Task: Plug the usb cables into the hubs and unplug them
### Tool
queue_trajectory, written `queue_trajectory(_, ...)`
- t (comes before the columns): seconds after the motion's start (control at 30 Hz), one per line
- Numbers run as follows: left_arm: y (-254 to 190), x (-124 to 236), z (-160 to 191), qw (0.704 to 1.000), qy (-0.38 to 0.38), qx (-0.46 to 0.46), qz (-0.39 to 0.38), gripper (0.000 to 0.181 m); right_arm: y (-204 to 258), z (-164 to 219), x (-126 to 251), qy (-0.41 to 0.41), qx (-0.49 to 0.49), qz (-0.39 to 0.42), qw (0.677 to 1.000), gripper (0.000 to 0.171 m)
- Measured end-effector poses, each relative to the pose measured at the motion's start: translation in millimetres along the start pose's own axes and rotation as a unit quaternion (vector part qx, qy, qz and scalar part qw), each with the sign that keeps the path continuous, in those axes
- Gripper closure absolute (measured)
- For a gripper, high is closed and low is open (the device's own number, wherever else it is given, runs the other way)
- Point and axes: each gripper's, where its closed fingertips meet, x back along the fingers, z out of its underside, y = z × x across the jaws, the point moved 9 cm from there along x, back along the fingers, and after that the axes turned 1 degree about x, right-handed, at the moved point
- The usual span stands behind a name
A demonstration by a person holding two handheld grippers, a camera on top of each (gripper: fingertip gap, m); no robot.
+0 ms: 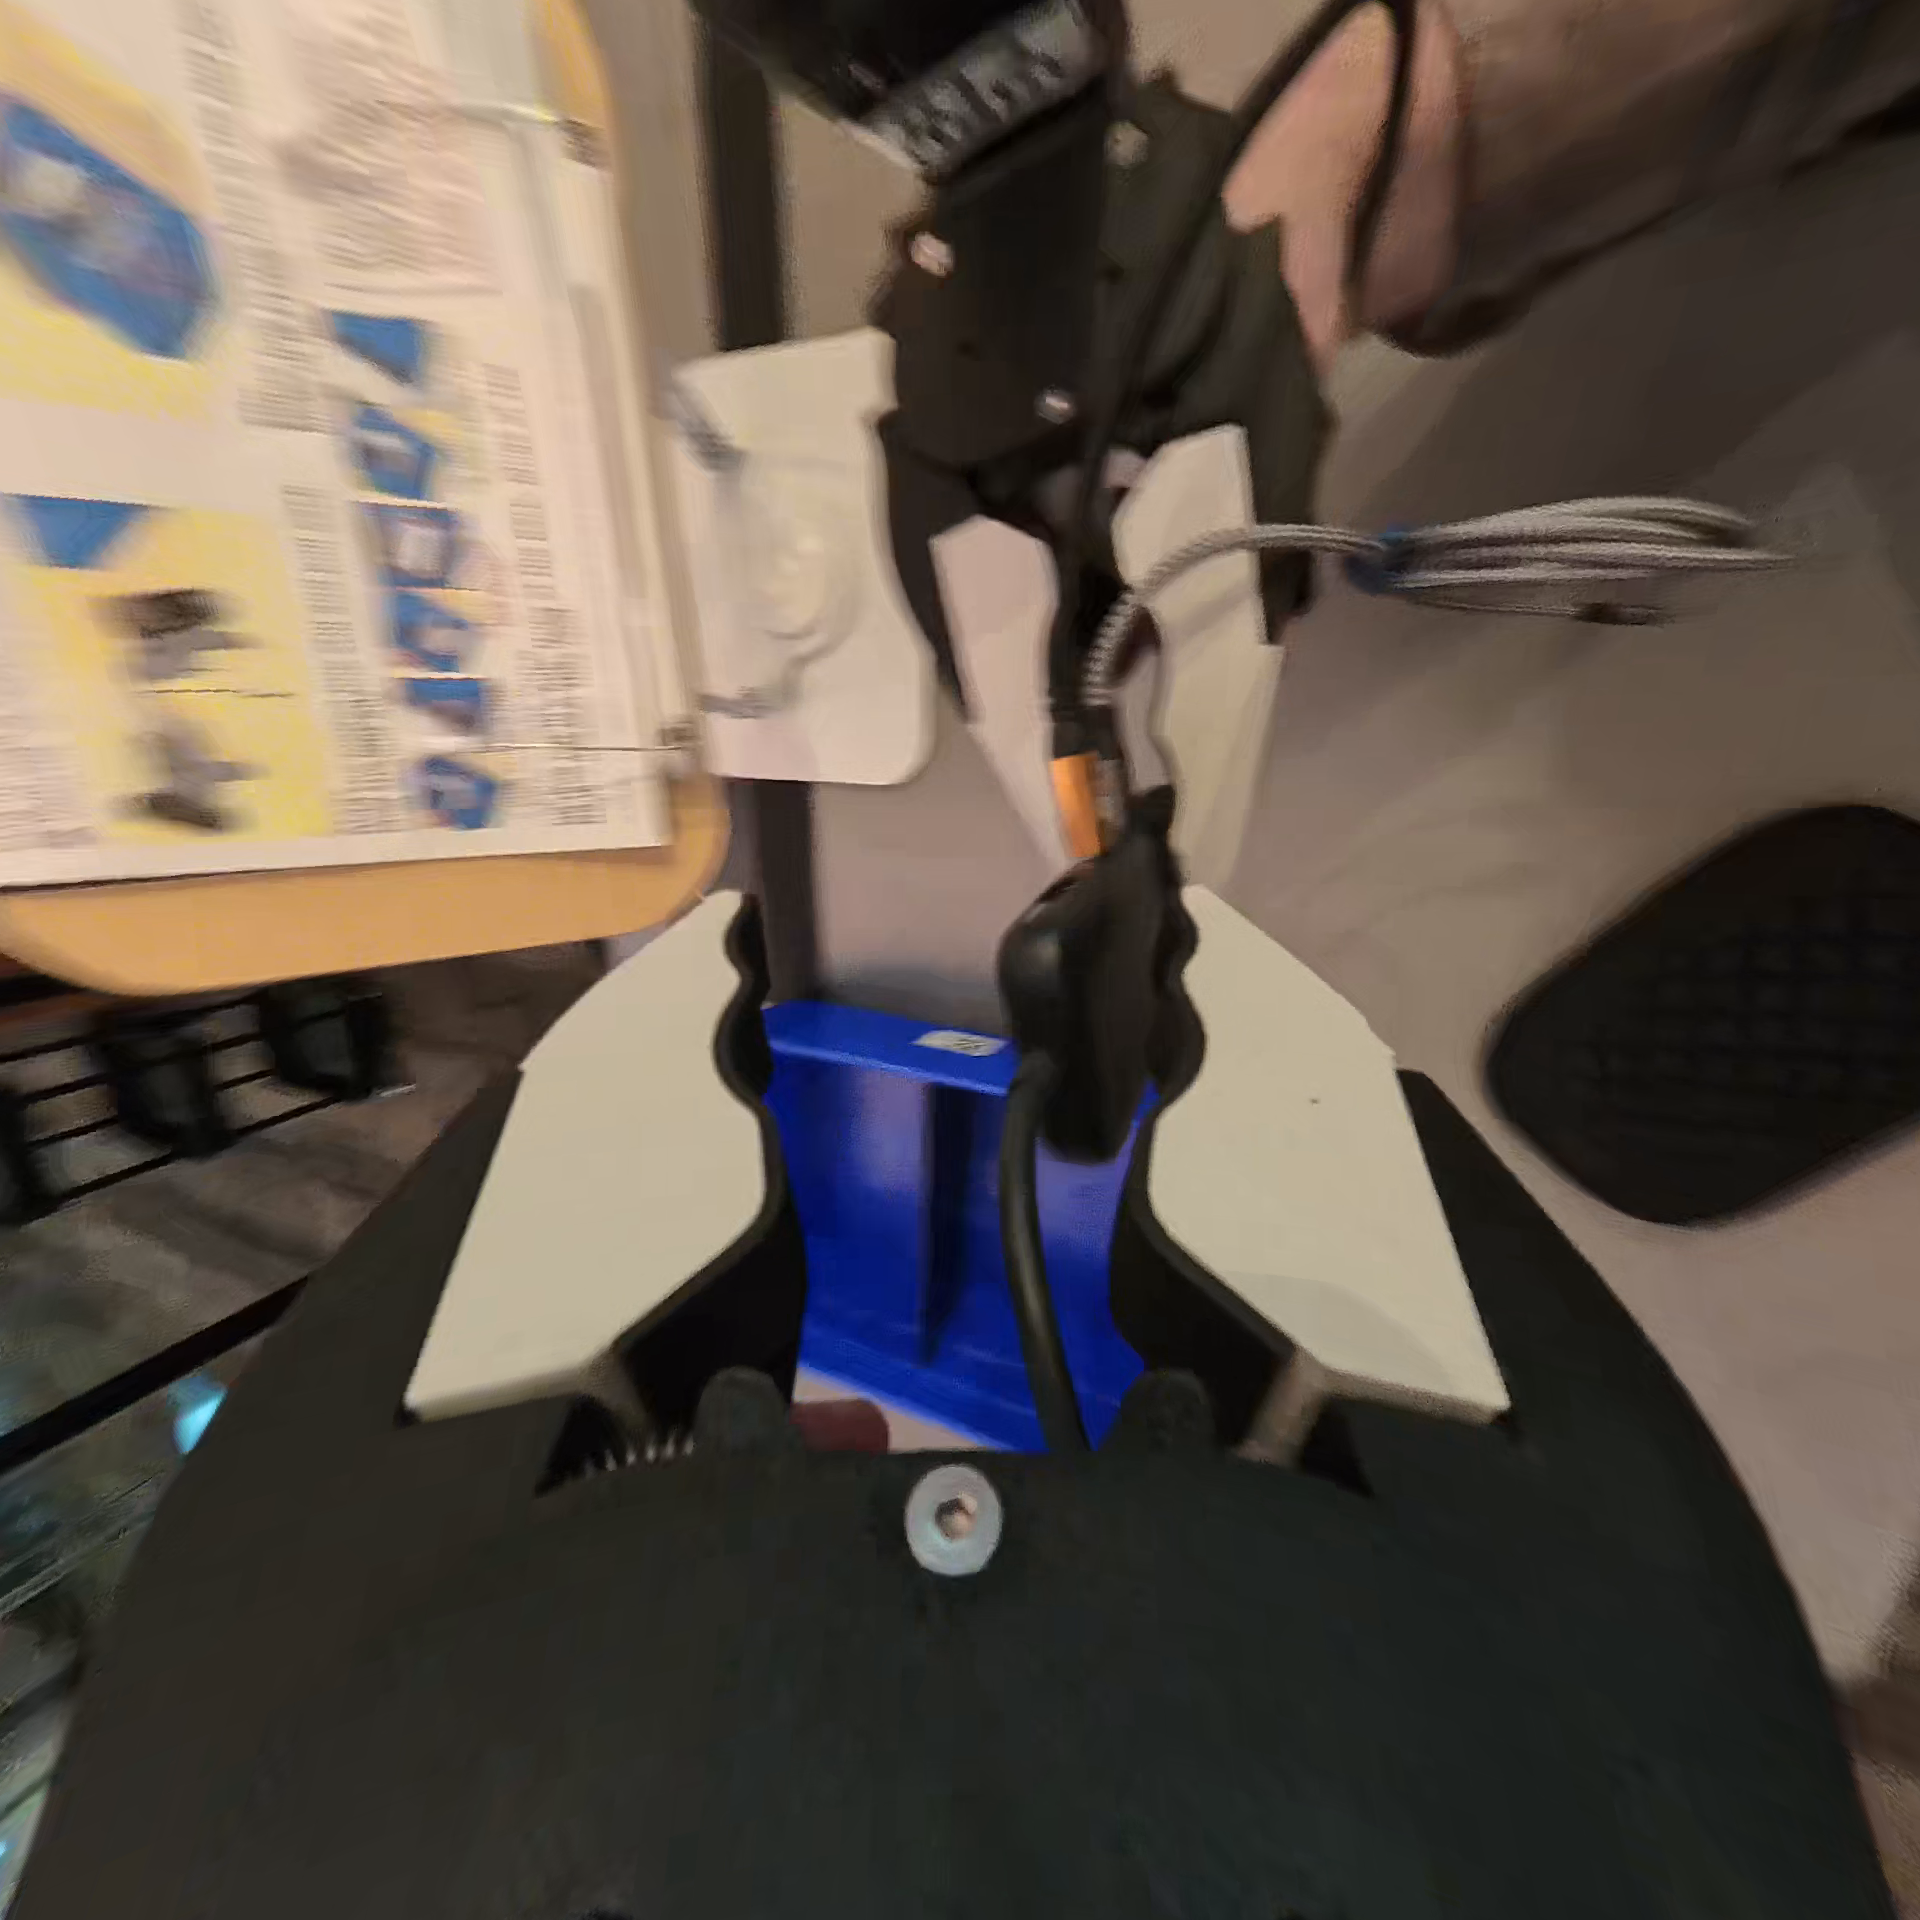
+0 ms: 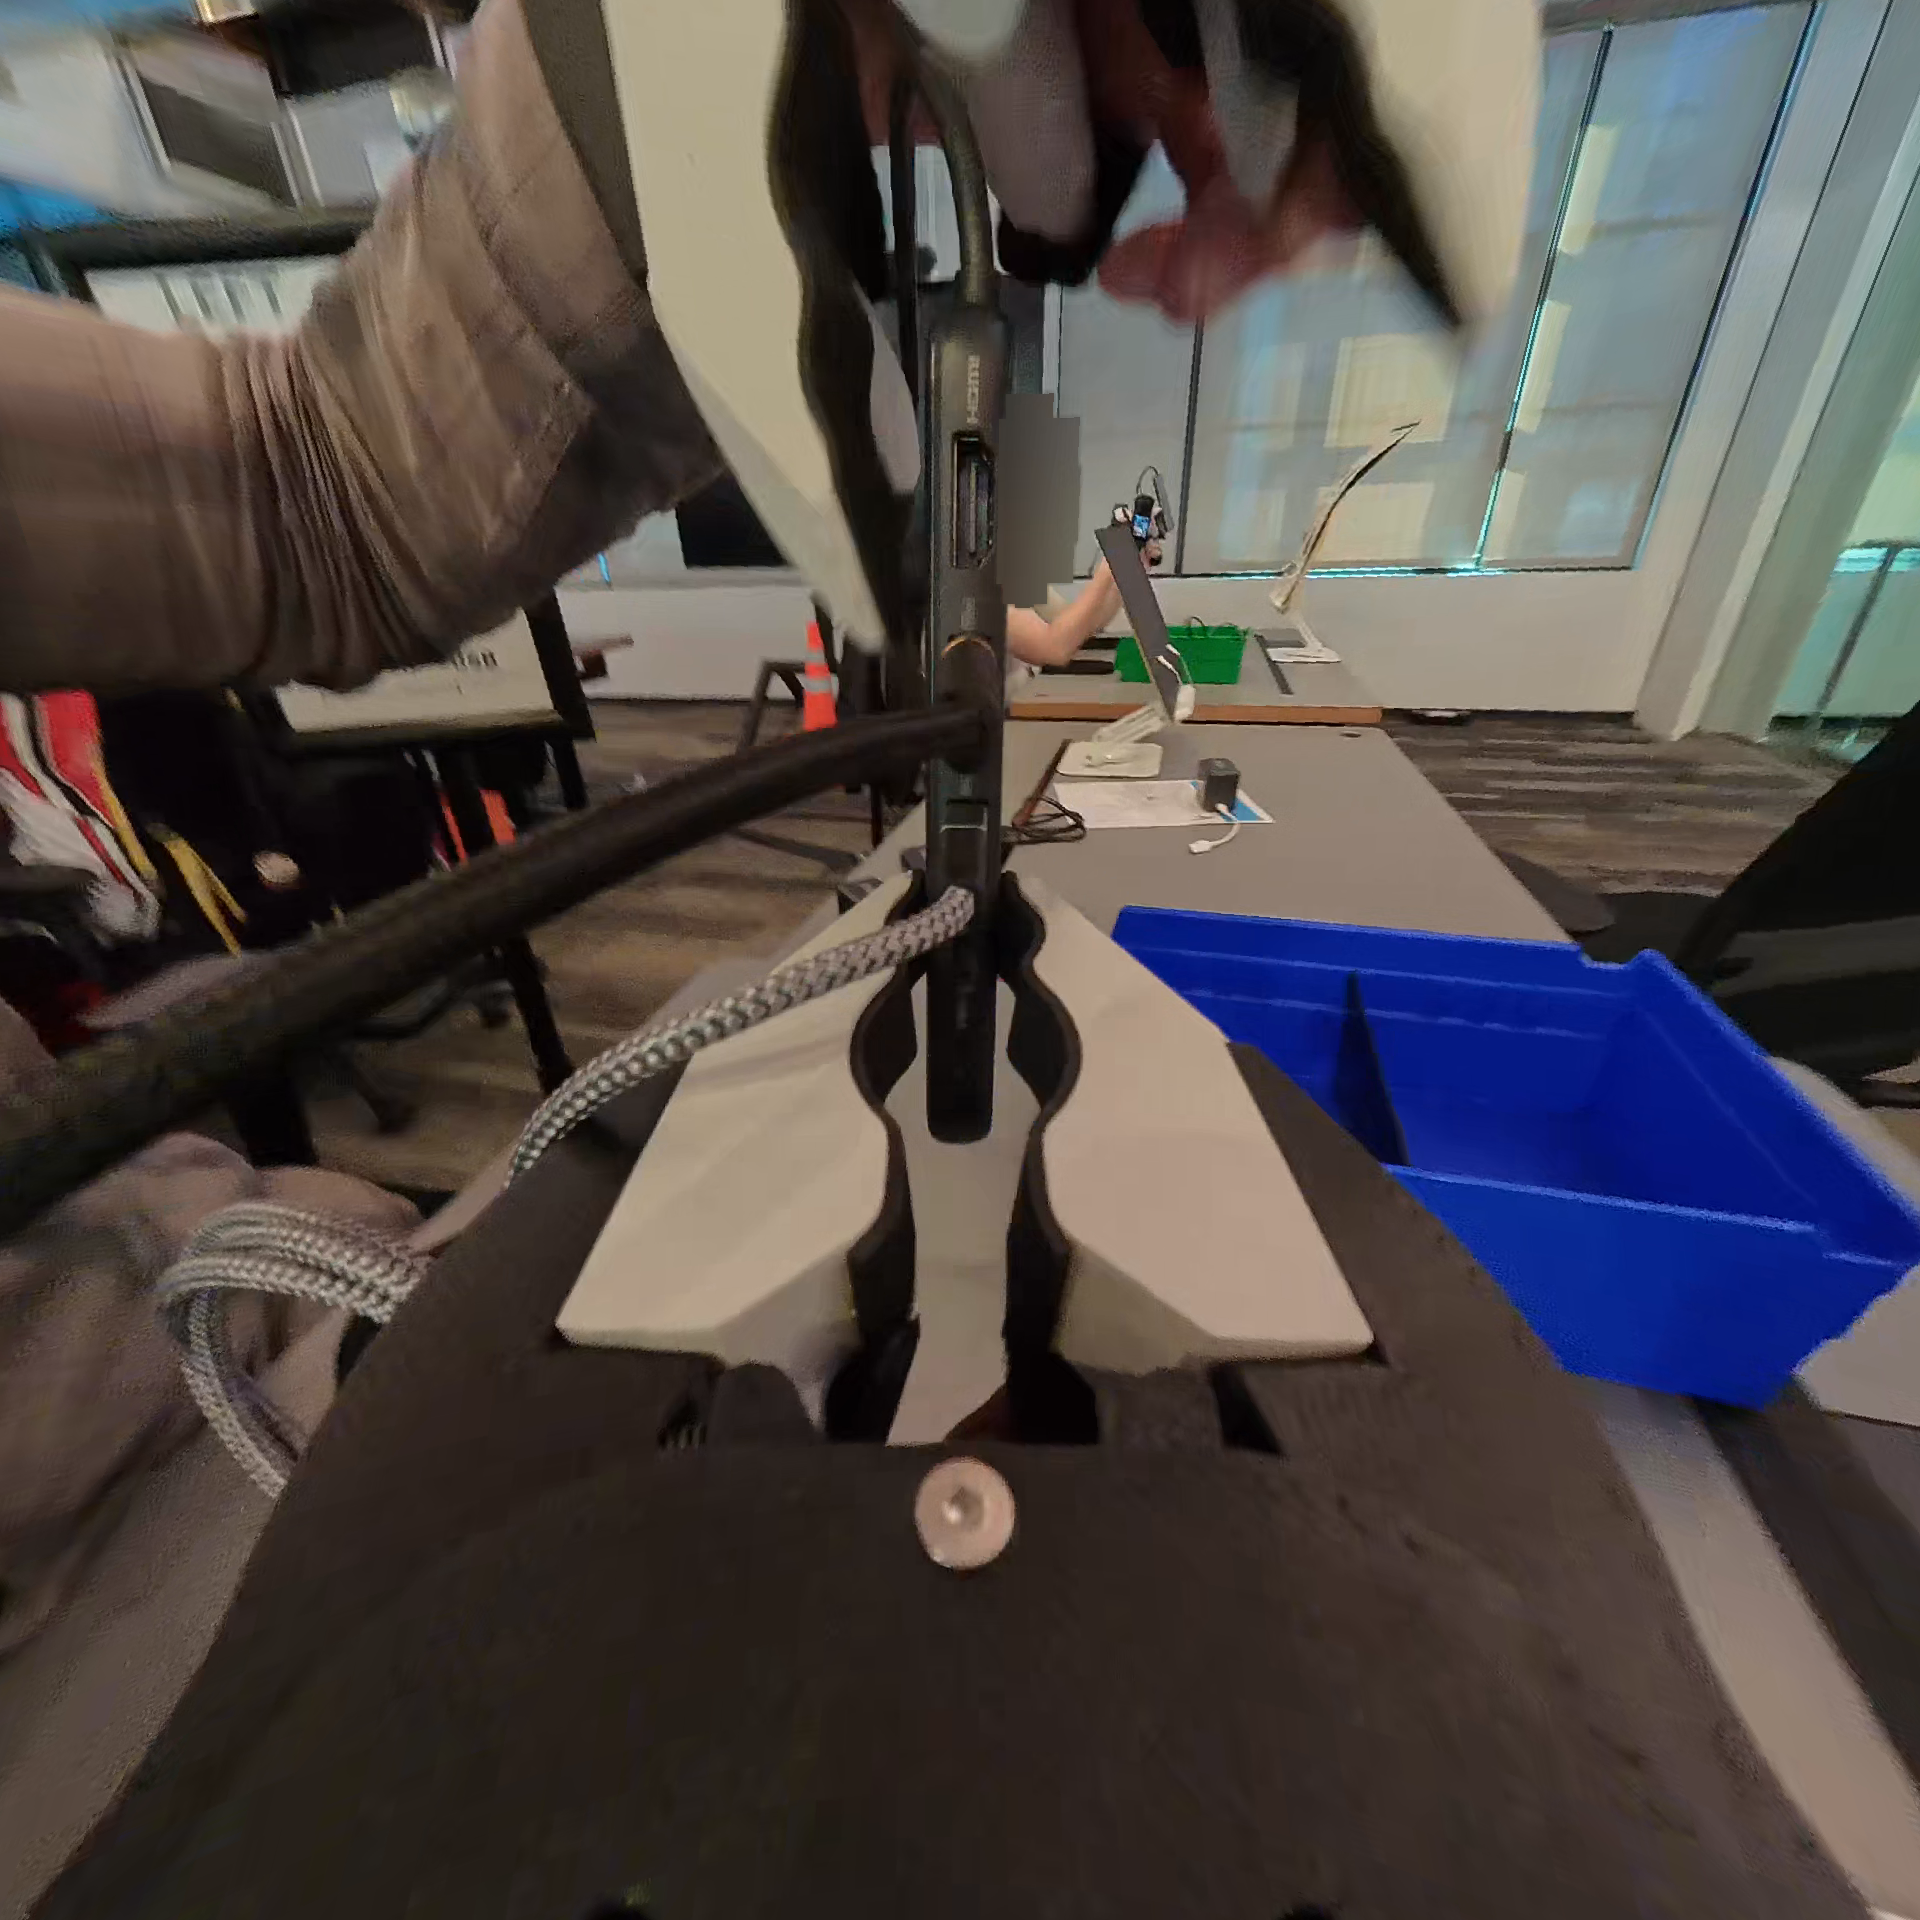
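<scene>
Motion blur smears the printed sheets (image 1: 312, 436) – the hub (image 2: 964, 727) runs up behind a blurred gripper.

blue bin (image 2: 1621, 1174) divided; printed pages (image 1: 312, 436) on board; orange cone (image 2: 819, 681)

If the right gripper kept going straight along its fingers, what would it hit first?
Probably the left gripper. The right gripper is shut on the black hub, which sticks out ahead, and the left gripper holds the hub's far end. Depth is unclear and that end is blurred.

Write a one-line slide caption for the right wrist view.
Right gripper clamps a slim dark hub upright, braided grey cable and thick black cable attached, beside a blue divided bin.
</scene>
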Motion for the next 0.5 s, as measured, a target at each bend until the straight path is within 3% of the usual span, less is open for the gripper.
queue_trajectory(0.1,9,29,-6,0.988,0.013,-0.048,-0.147,0.104,-11,4,3,-0.031,-0.070,-0.001,0.997,0.160)
queue_trajectory(0.2,-16,45,-19,0.949,0.029,-0.161,-0.268,0.107,-20,7,8,-0.057,-0.129,-0.004,0.990,0.161)
queue_trajectory(0.3,-50,24,-19,0.865,0.121,-0.324,-0.364,0.102,-24,8,13,-0.076,-0.177,-0.027,0.981,0.161)
queue_trajectory(0.37,-64,1,-13,0.794,0.149,-0.418,-0.416,0.105,-23,8,13,-0.090,-0.201,-0.053,0.974,0.162)
queue_trajectory(0.5,-64,-36,15,0.708,0.162,-0.498,-0.473,0.104,-20,8,7,-0.088,-0.229,-0.073,0.967,0.161)
